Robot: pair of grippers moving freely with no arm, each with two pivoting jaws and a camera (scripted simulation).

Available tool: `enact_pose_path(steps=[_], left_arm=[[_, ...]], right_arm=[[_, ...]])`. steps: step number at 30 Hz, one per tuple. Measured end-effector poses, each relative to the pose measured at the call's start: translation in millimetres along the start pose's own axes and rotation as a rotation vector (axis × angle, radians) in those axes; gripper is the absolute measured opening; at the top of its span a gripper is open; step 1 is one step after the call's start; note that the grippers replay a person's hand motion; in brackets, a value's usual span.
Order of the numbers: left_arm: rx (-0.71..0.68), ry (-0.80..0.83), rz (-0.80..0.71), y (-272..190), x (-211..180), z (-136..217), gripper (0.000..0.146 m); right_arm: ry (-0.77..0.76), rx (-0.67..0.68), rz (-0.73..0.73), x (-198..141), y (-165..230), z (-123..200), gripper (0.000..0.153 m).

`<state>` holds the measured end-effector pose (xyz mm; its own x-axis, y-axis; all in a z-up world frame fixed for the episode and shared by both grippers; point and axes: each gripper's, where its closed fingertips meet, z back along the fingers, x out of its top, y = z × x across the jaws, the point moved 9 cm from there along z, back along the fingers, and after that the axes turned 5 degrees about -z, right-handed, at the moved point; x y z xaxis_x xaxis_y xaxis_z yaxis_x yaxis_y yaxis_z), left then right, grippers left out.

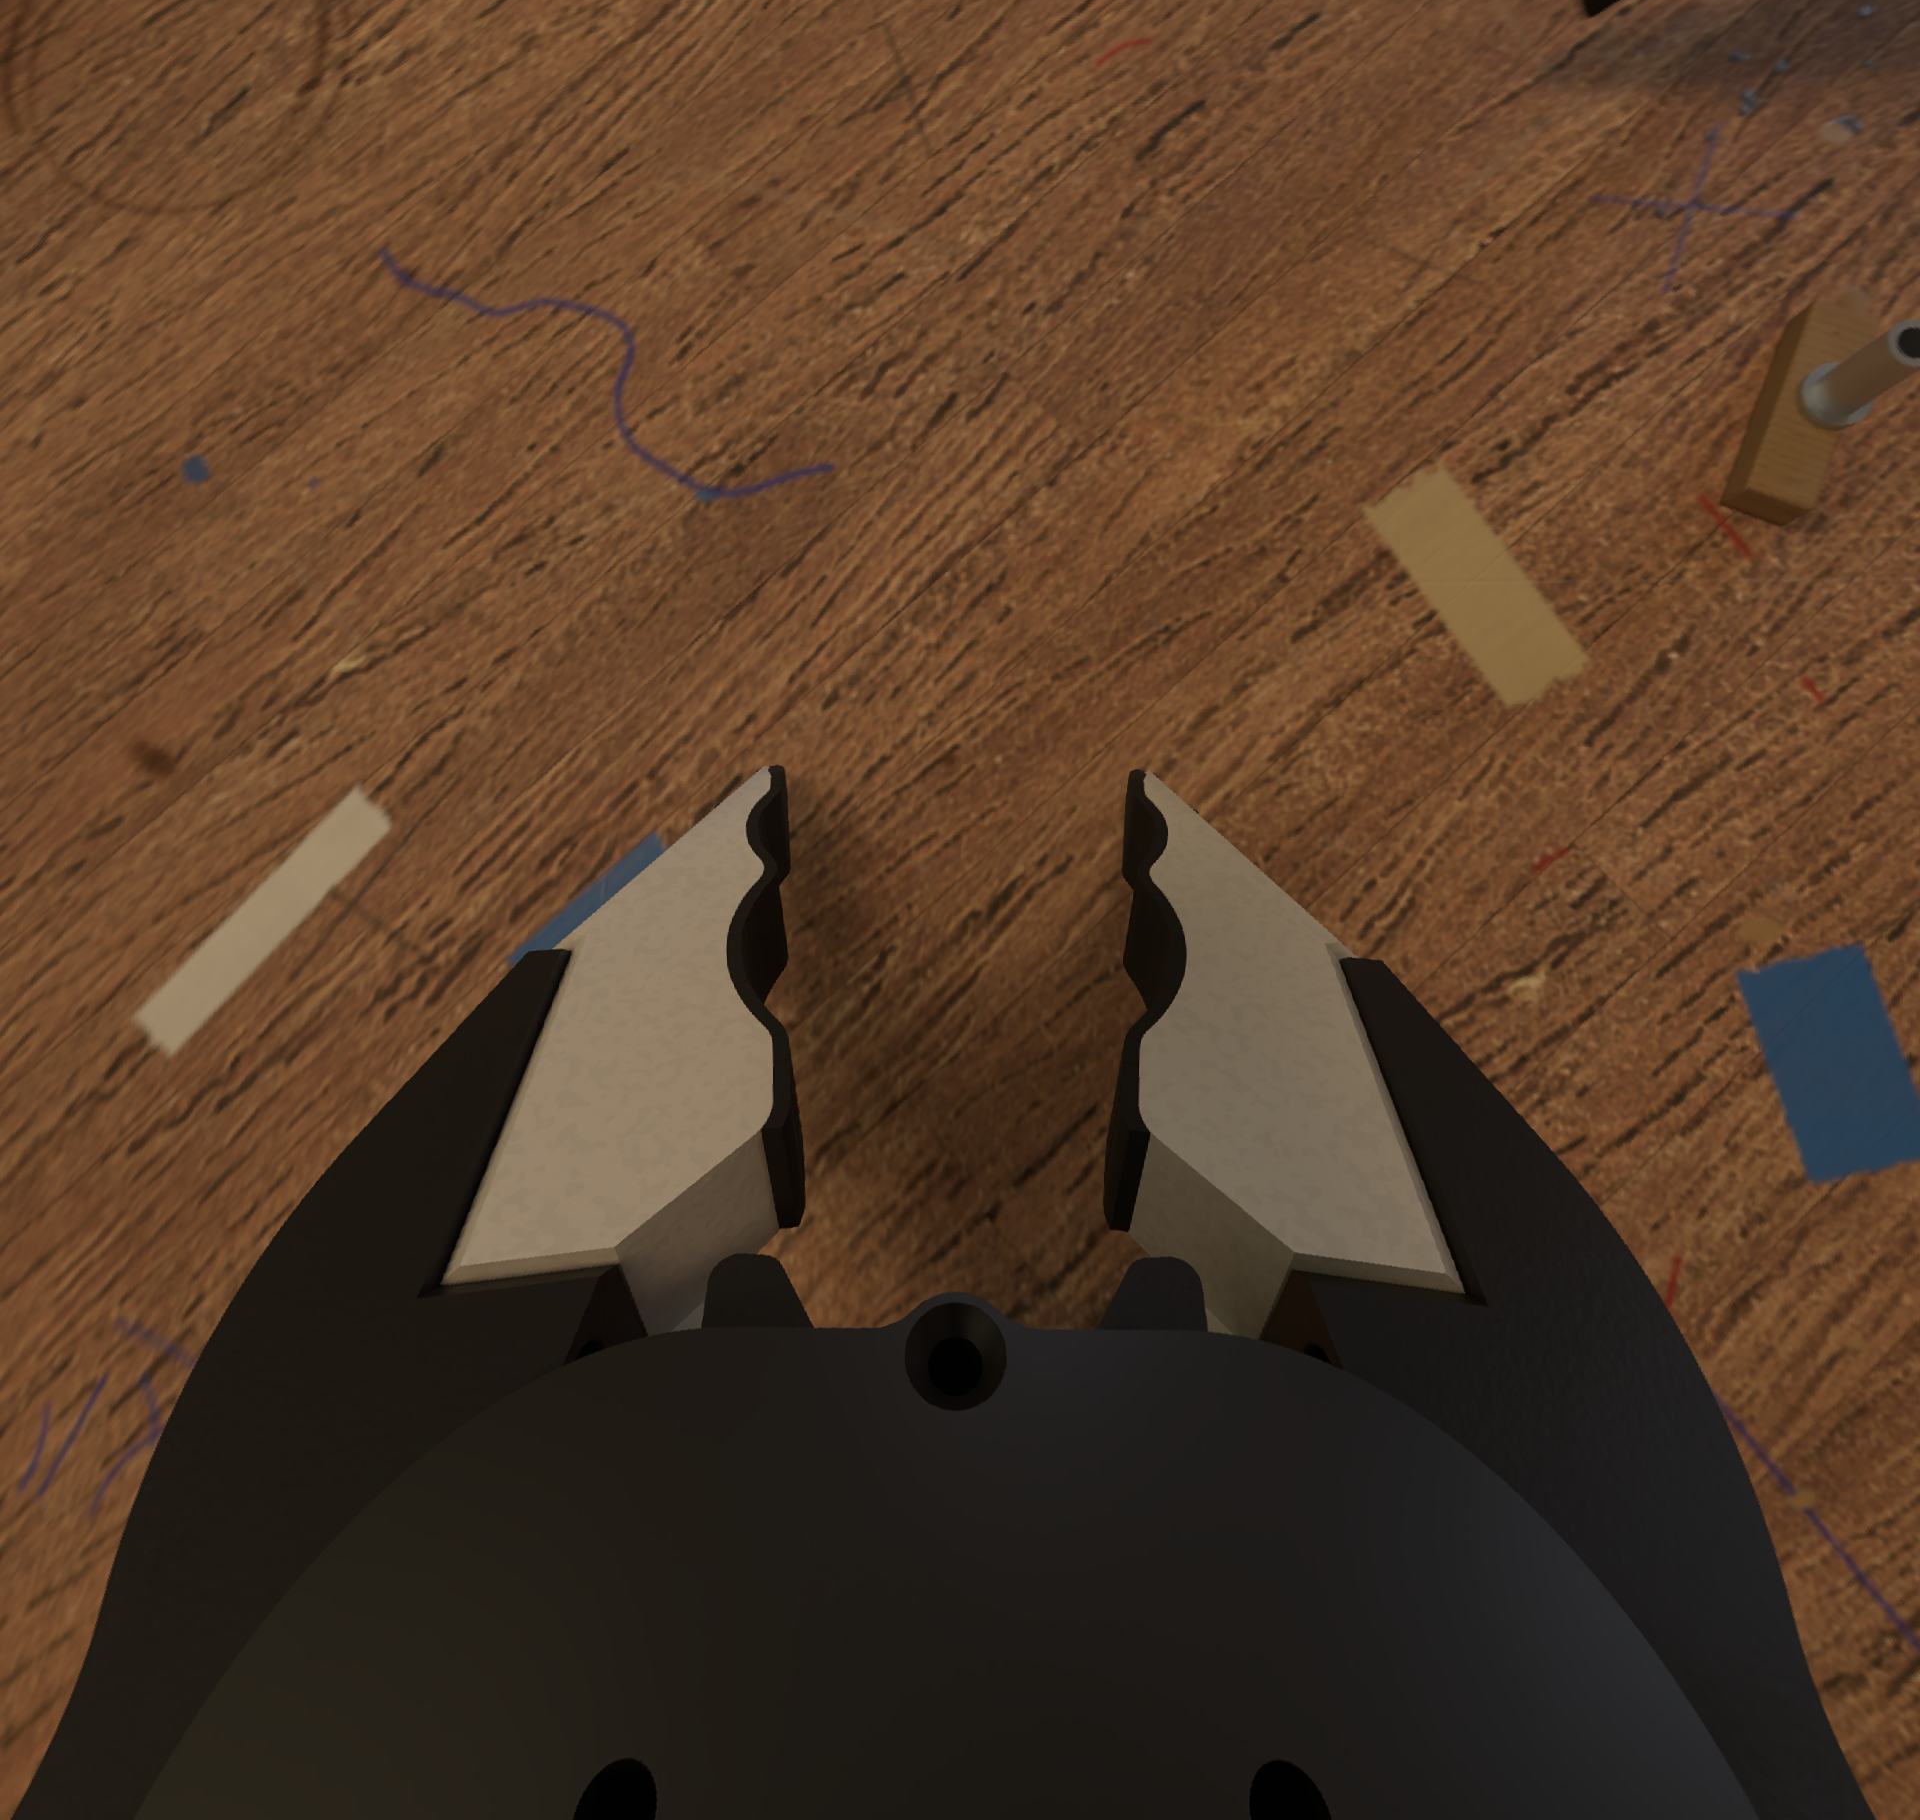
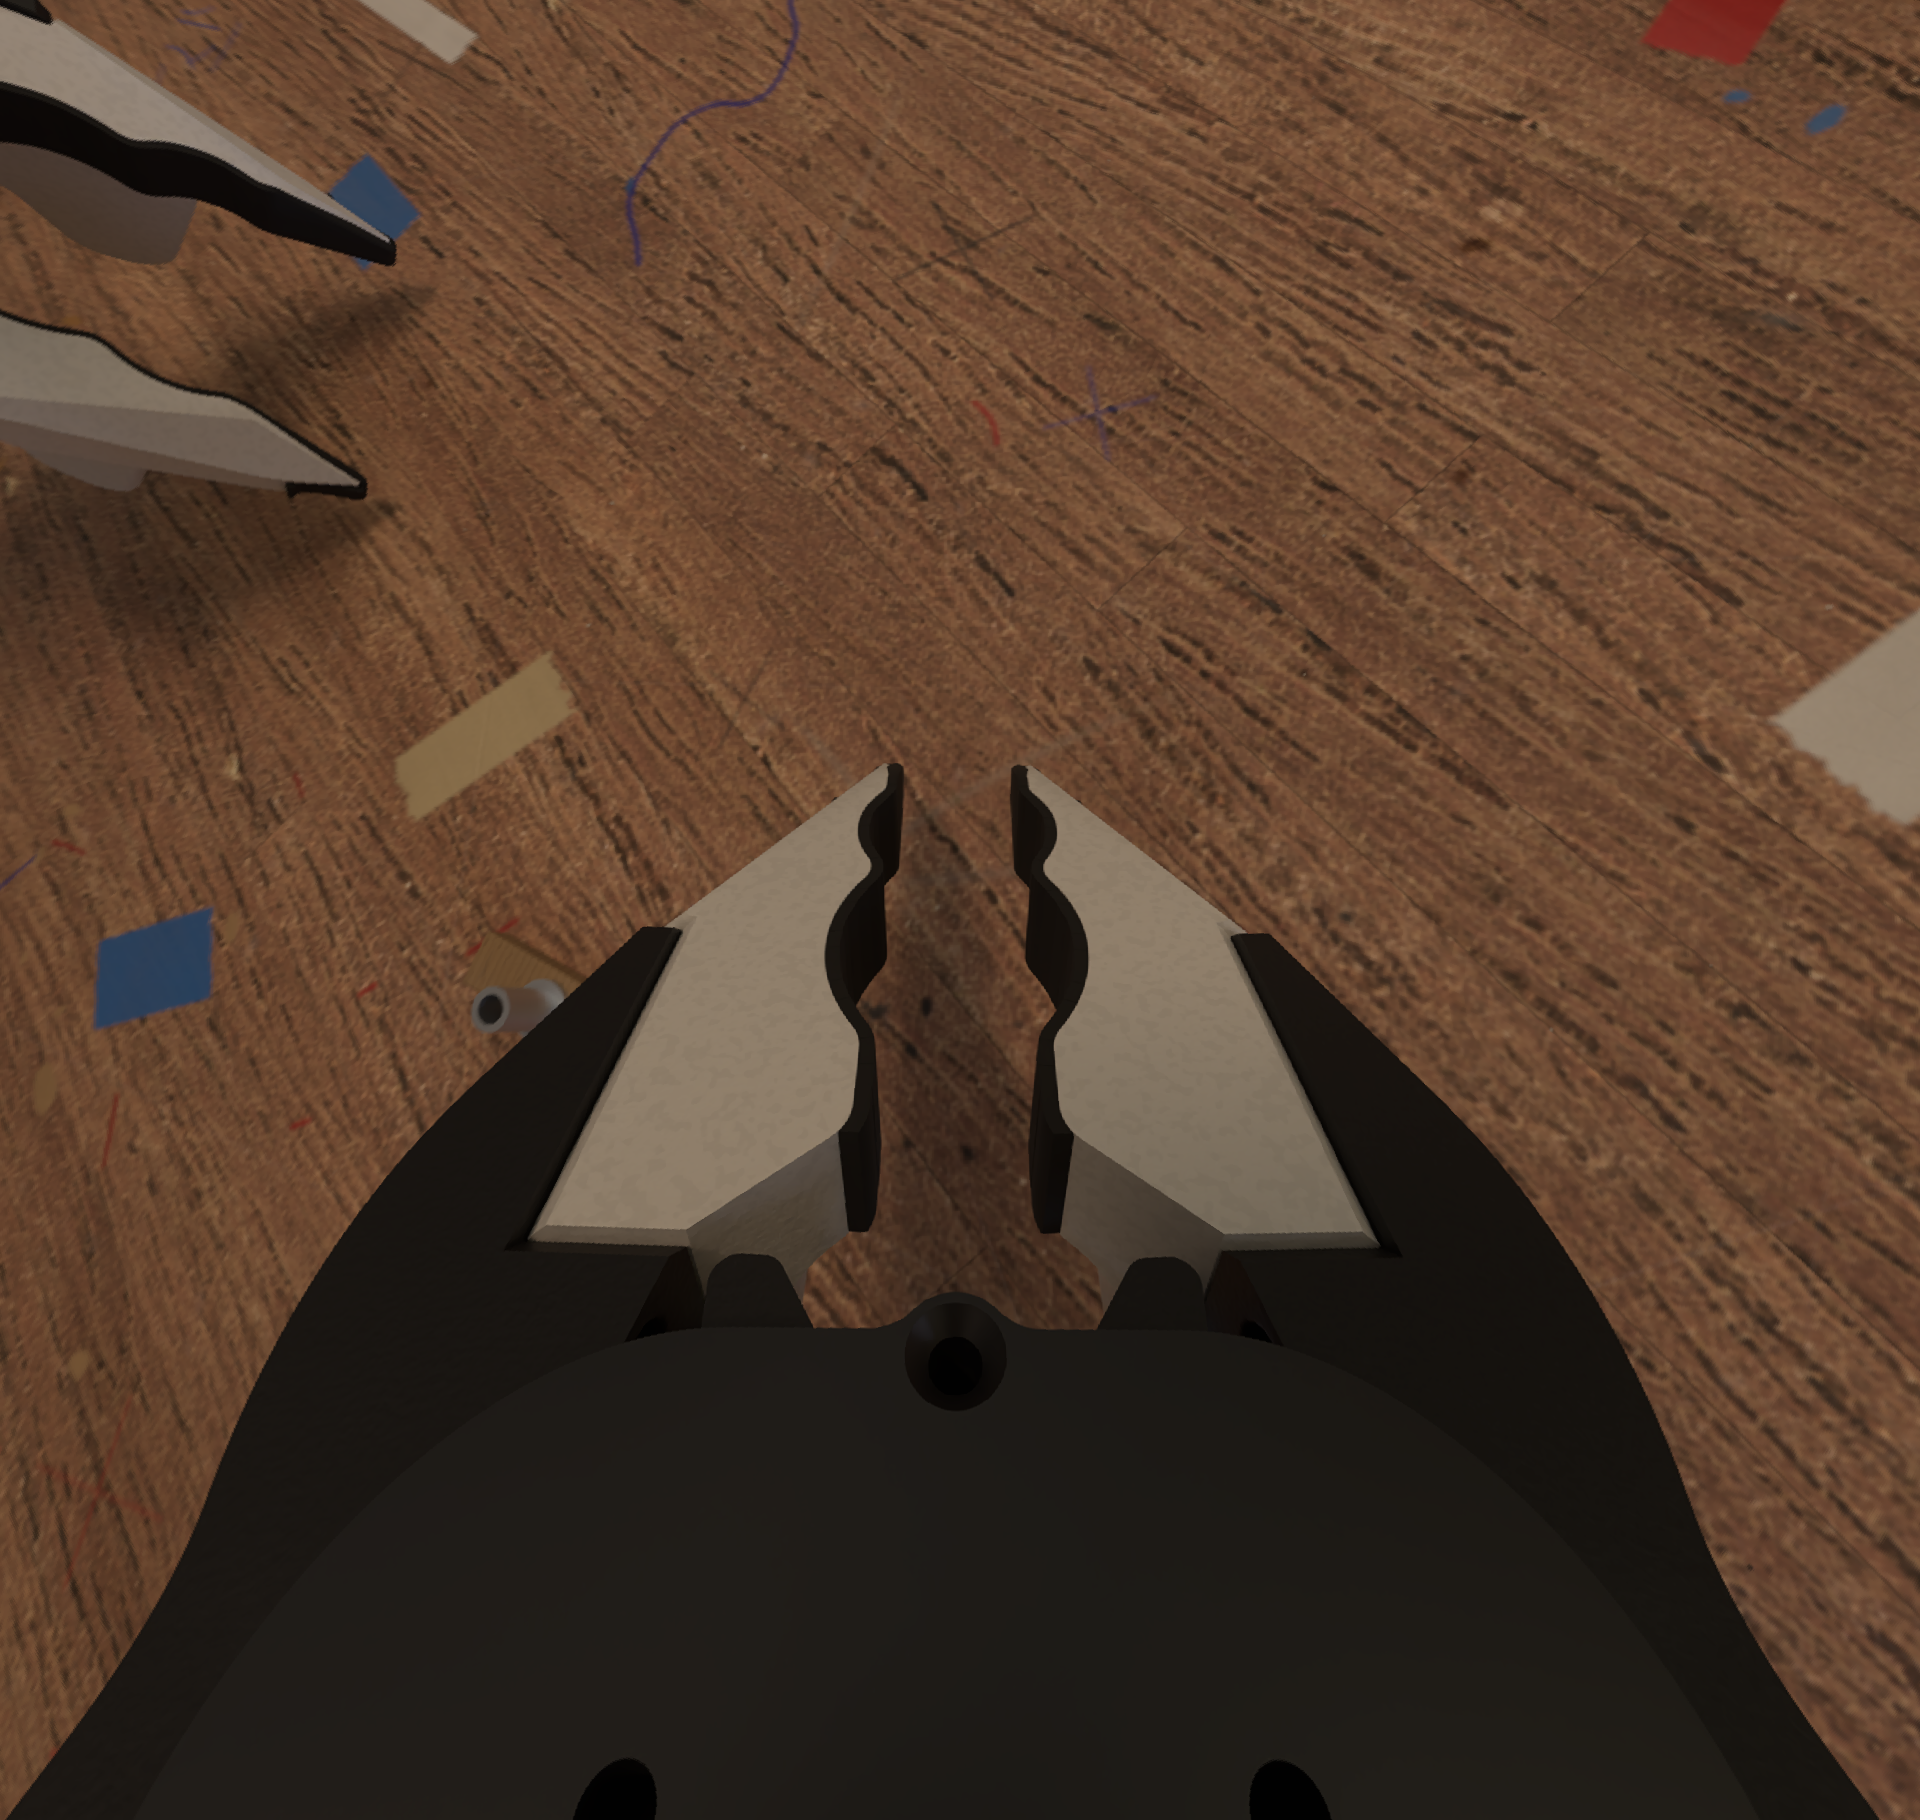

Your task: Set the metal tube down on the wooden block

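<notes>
- Left wrist view: left gripper [image 1: 956, 794] over bare wooden table [image 1: 935, 420], jaws spread wide, empty. Metal tube [image 1: 1860, 373] lying across wooden block [image 1: 1789, 409] at far right edge, well apart.
- Right wrist view: right gripper [image 2: 956, 788] tilted down, jaws narrowly parted, empty. Tube's end just left of it, block mostly hidden.

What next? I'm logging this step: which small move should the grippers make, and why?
Probably back the right gripper straight up and away. The short grey metal tube already seems to rest across the light wooden block, and both the right and the left gripper are open and empty, so nothing looks left to place.
</notes>
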<state>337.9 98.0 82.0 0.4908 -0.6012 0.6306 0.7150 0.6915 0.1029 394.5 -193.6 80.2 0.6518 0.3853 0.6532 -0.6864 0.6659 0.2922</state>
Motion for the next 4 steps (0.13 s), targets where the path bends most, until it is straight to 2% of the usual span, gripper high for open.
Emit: enact_pose_path(steps=[4], left_arm=[[0.006,-0.024,-0.009,3.1,6.1,-9.1,0.065]], right_arm=[[0.006,-0.045,-0.001,5.5,-3.1,-7.7,0.015]])
